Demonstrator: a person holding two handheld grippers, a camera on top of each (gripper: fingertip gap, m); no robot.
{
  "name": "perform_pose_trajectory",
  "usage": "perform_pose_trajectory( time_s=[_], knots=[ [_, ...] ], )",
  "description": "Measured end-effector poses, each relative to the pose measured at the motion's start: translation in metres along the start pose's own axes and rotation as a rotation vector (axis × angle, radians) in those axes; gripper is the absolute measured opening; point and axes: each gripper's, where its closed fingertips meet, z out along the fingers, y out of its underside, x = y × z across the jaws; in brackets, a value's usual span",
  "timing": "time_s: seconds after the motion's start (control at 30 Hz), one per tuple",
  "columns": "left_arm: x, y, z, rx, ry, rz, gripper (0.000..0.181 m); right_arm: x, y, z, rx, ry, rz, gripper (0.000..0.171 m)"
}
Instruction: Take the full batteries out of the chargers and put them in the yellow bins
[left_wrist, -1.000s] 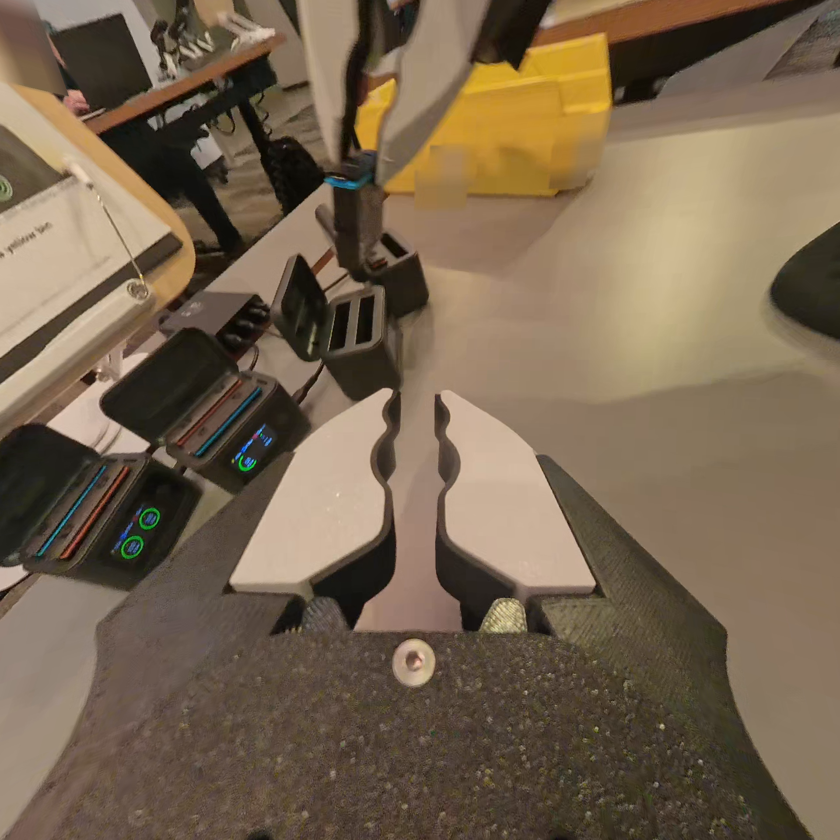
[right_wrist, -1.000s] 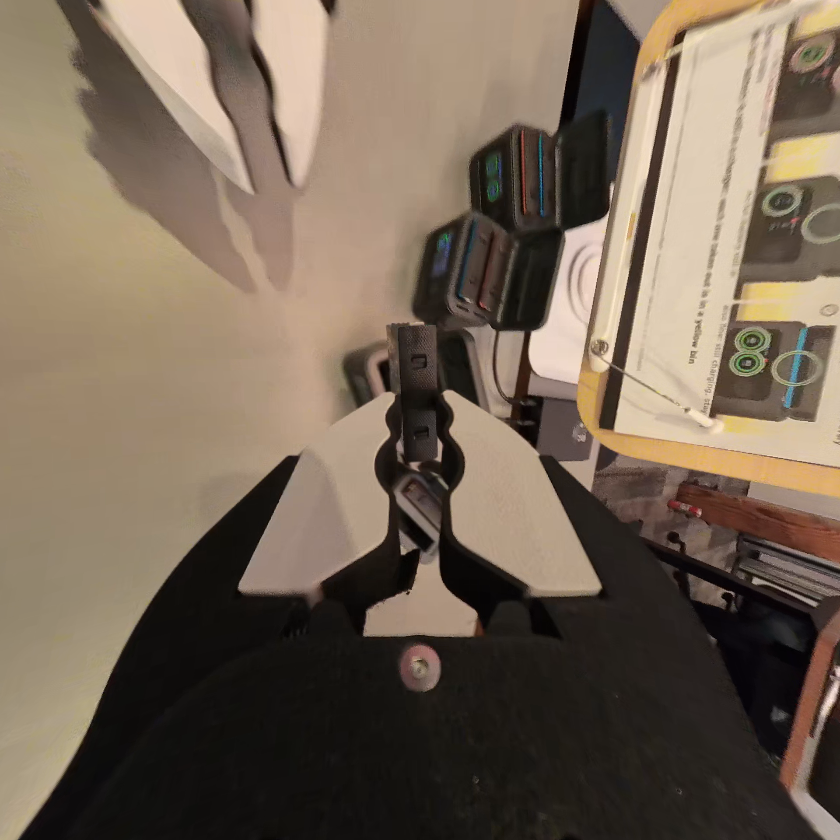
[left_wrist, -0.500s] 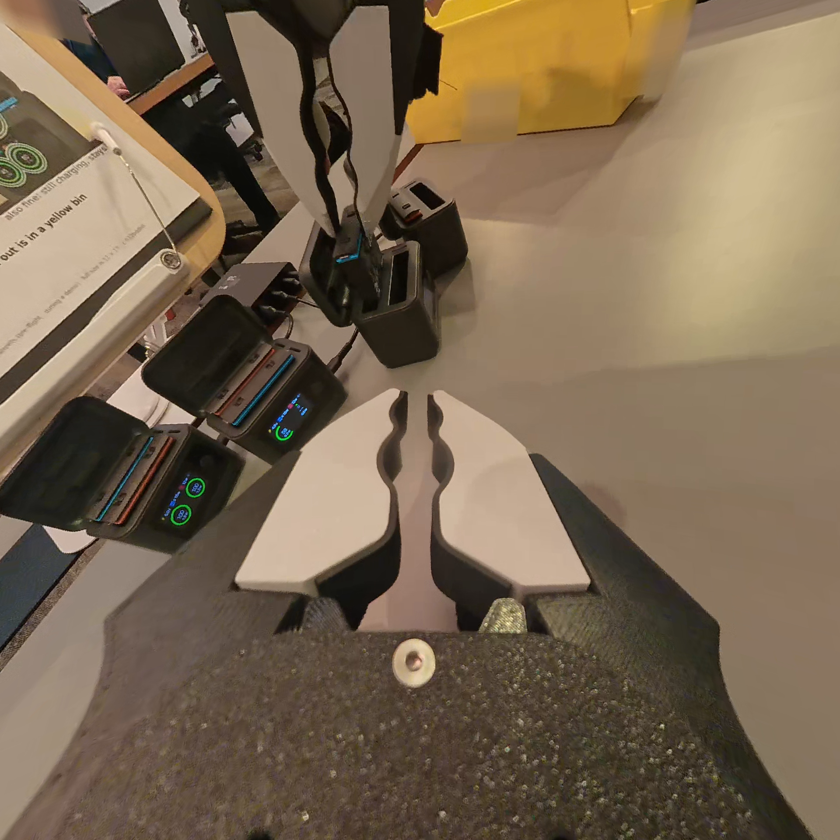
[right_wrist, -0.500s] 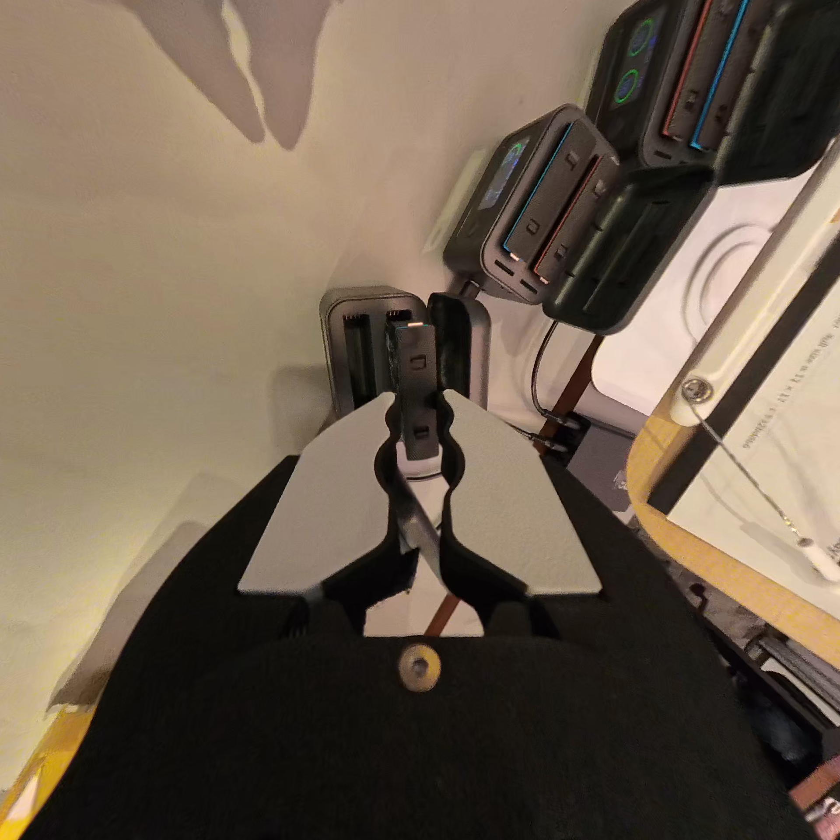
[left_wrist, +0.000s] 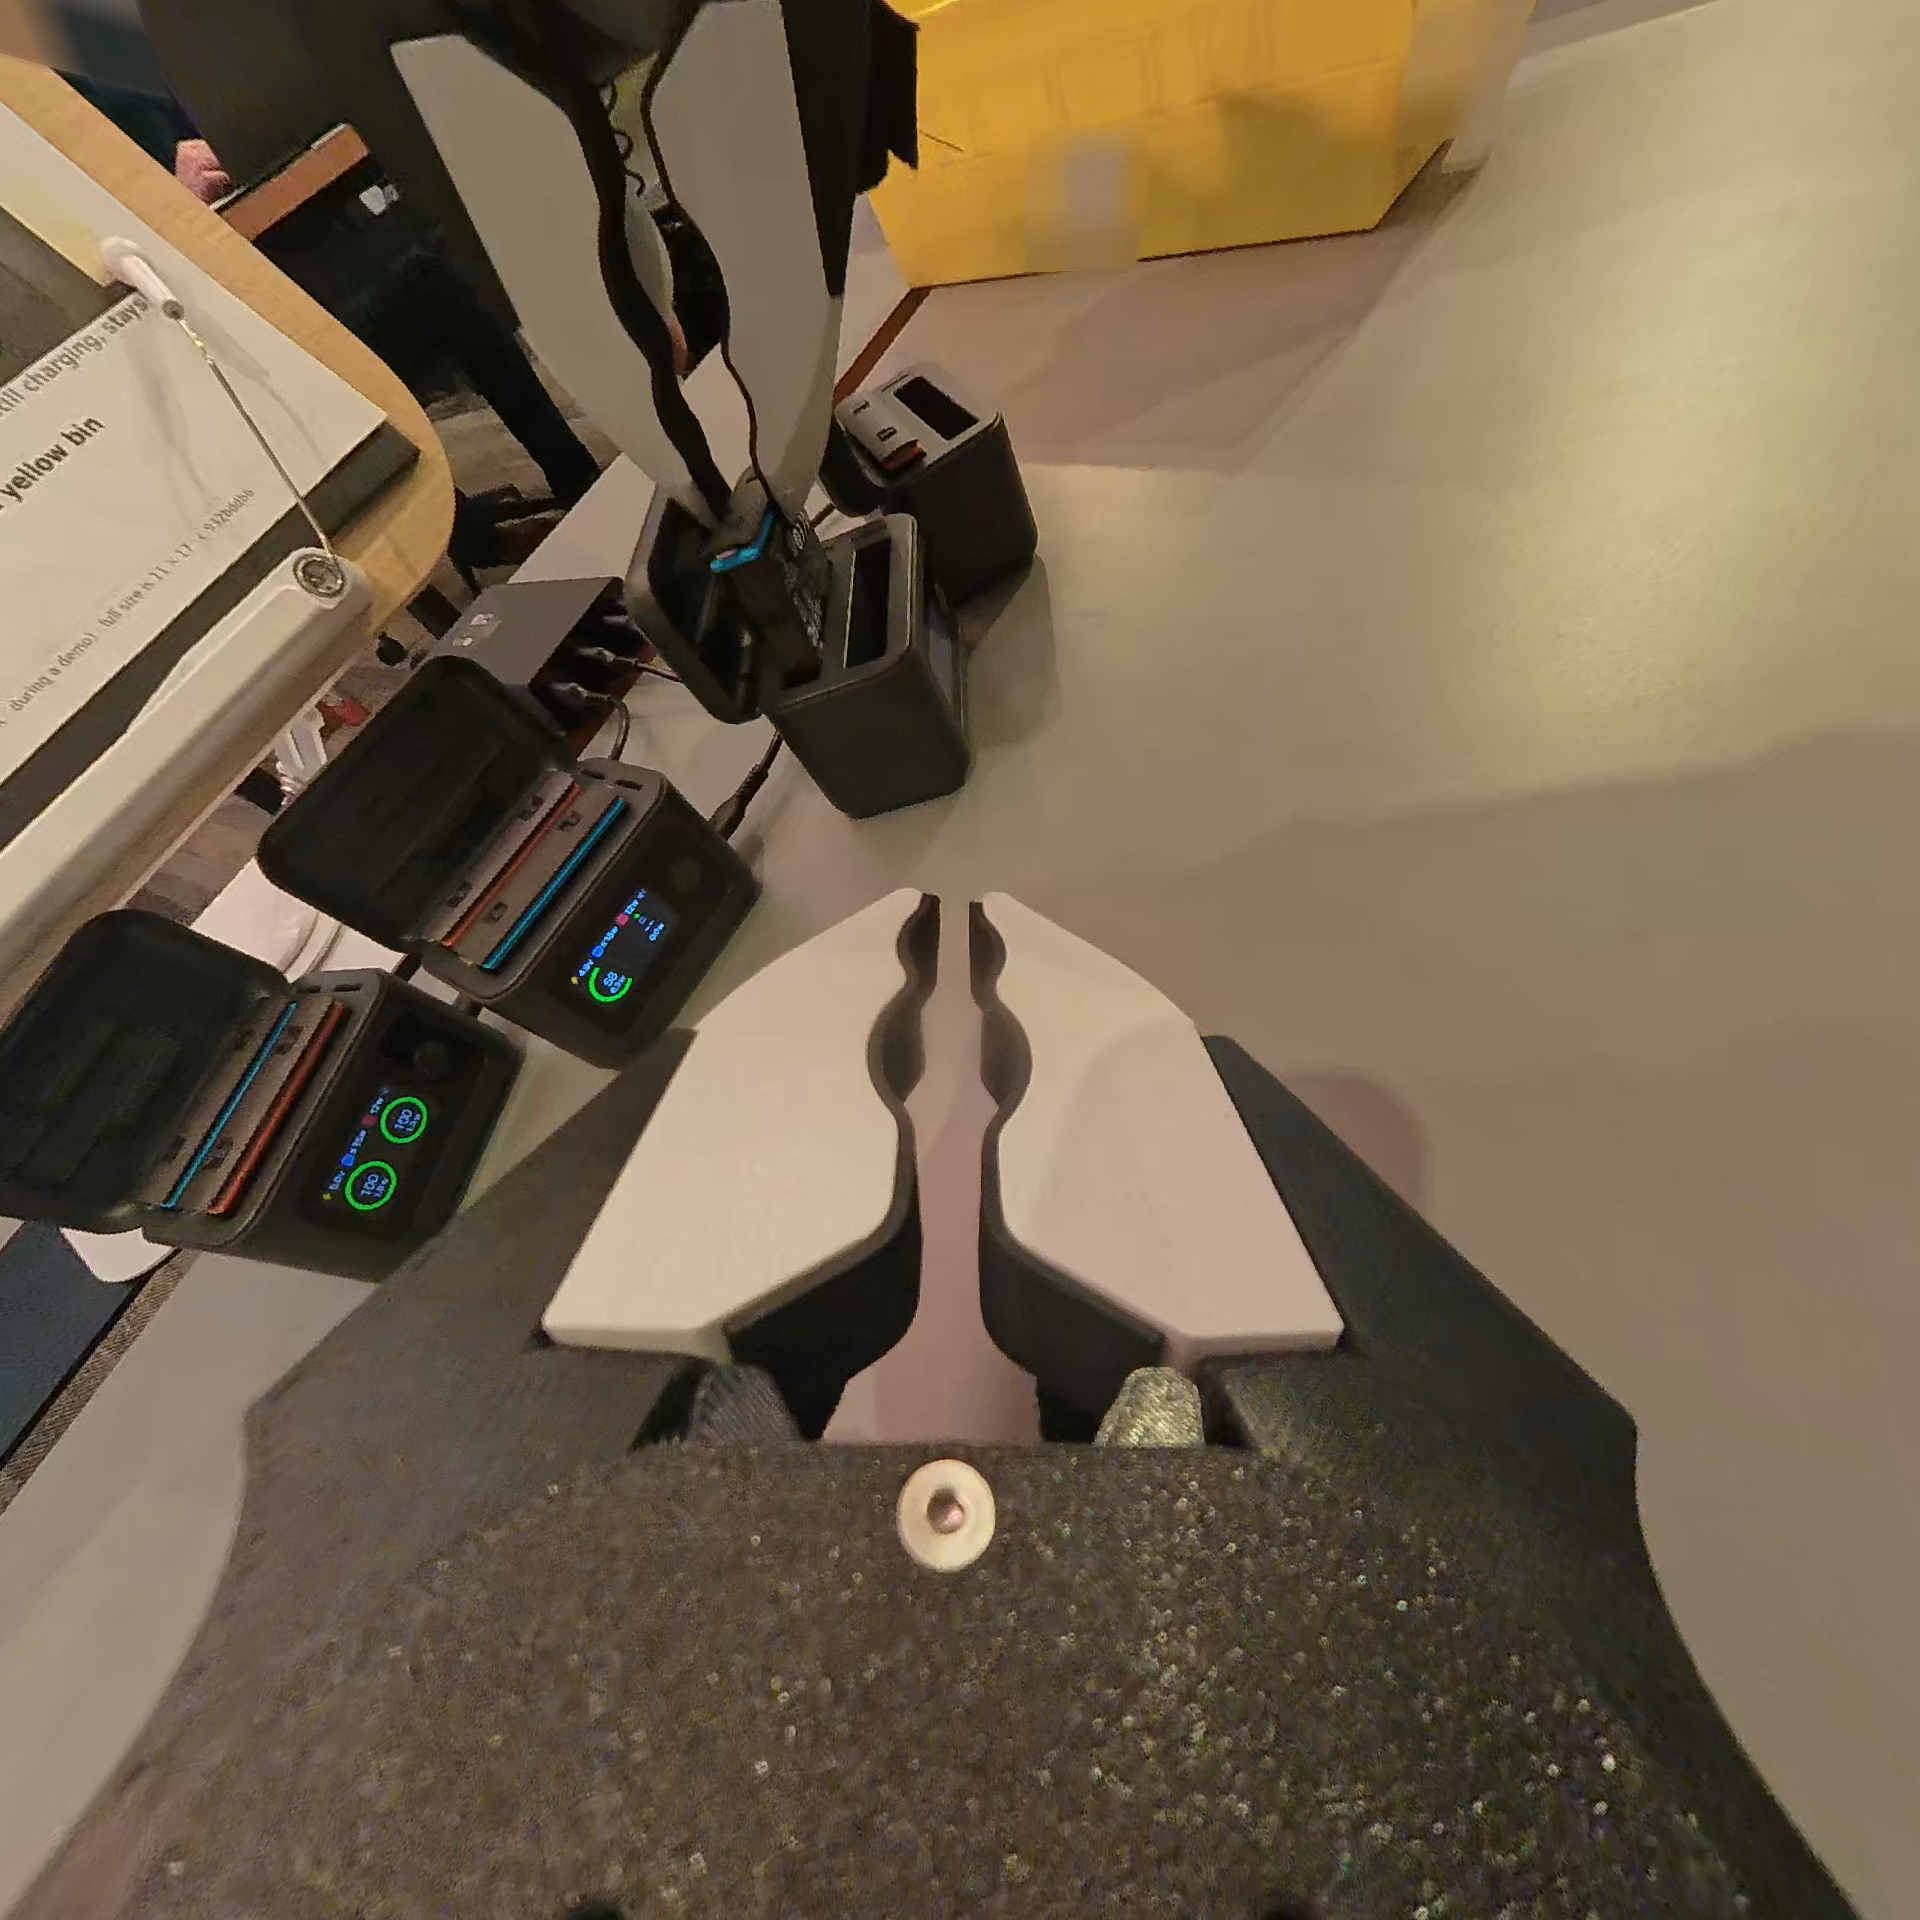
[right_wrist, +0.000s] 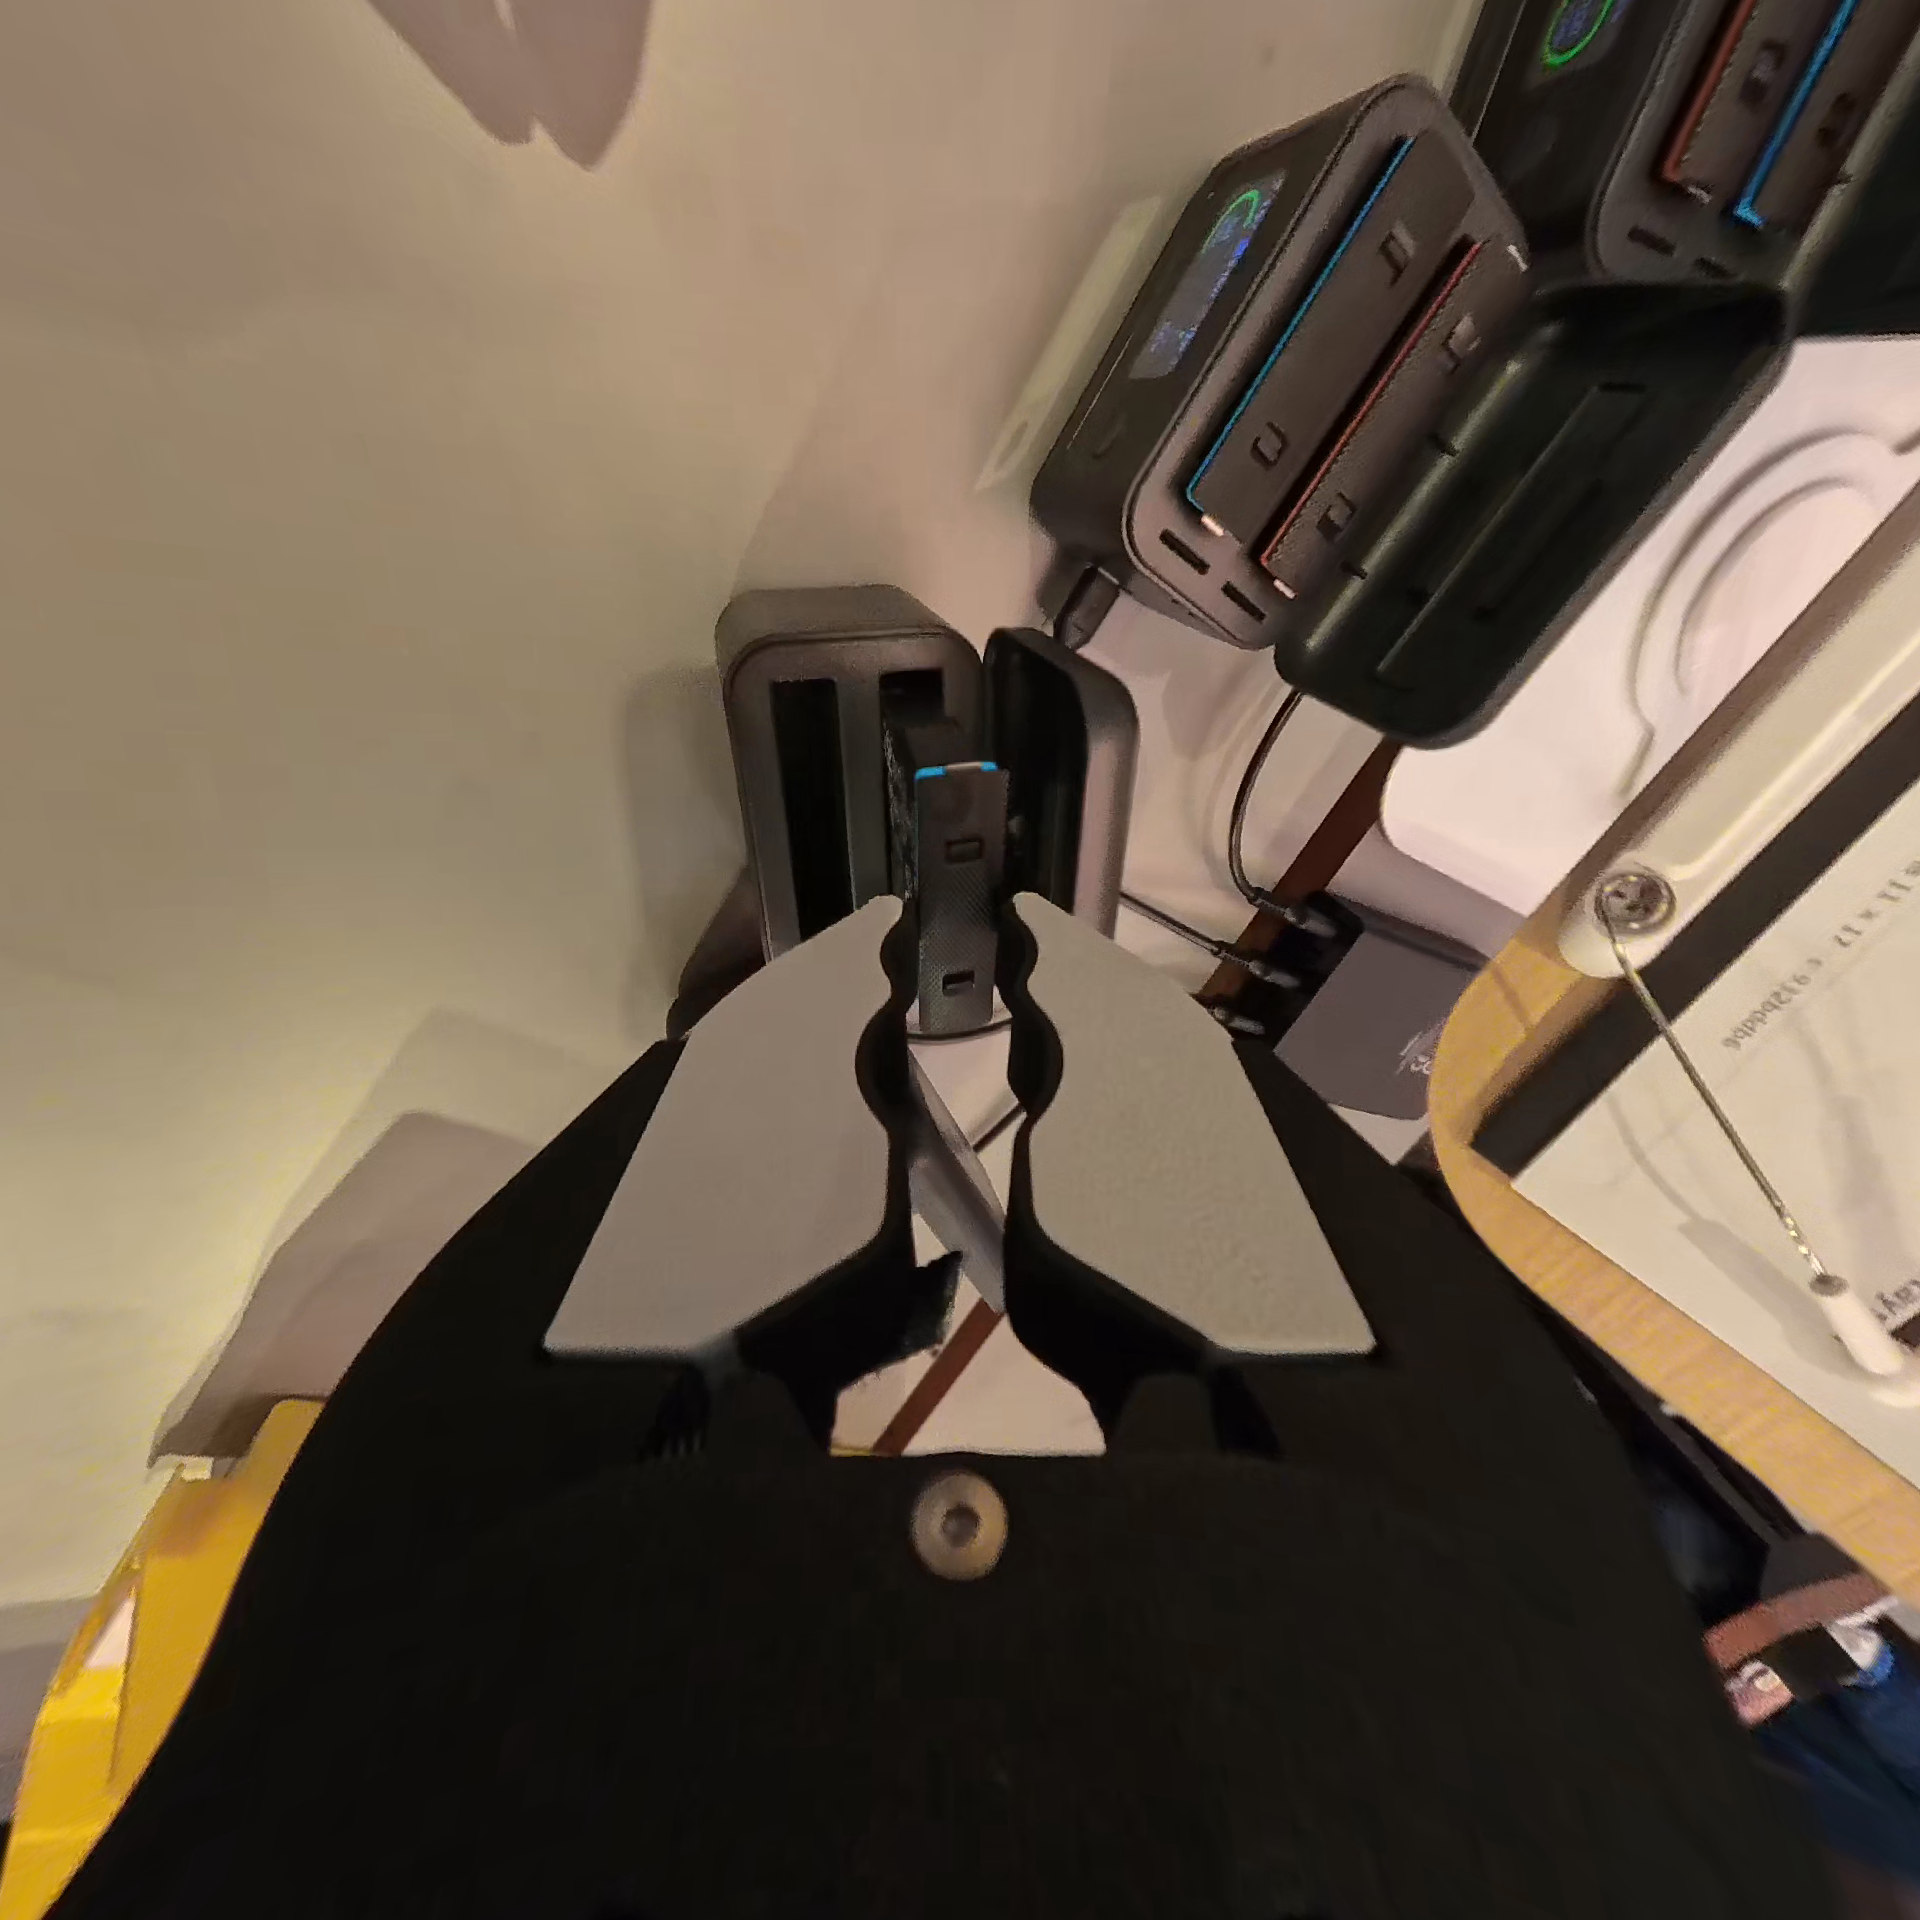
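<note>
My right tool (right_wrist: 954, 930) pinches slim dark blue-edged battery (right_wrist: 961, 873), lower end in slot of open grey charger (right_wrist: 831, 675); judge mid-extraction. Left tool (left_wrist: 954, 906) nearly closed, empty, above tabletop (left_wrist: 1455, 623). Next: lift straight, carry to yellow plastic bin (left_wrist: 1195, 156)

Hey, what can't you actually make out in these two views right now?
- Yellow bin: left wrist view, top cut off by the edge, inside unseen.
- Battery: right wrist view, lower end hidden in the charger slot.
- Rear charger: left wrist view, partly behind the right gripper.
- Left gripper: jaws nearly closed, empty.
</note>
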Motion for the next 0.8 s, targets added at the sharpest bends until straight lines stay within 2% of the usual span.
perform_pose_trajectory(
  time_s=[0.17,0.33,0.63,0.7,0.8],
  knots=[
    [-0.001,0.0,-0.001,0.002,-0.003,-0.002,0.005,-0.003,-0.002,0.007,-0.084,-0.019,-0.029,0.014],
    [-0.002,-0.002,-0.003,0.01,-0.011,0.001,0.005,-0.005,-0.003,0.015,-0.091,-0.021,-0.02,0.014],
    [-0.001,0.001,-0.002,-0.005,-0.009,0.014,0.005,-0.002,-0.006,0.008,0.038,-0.005,0.113,0.015],
    [-0.001,-0.001,-0.002,0.002,-0.006,0.006,0.004,0.0,-0.008,0.009,0.087,0.0,0.157,0.013],
    [-0.002,-0.003,-0.003,0.014,-0.004,-0.017,0.004,0.002,-0.005,0.014,0.113,0.022,0.182,0.0]
  ],
)
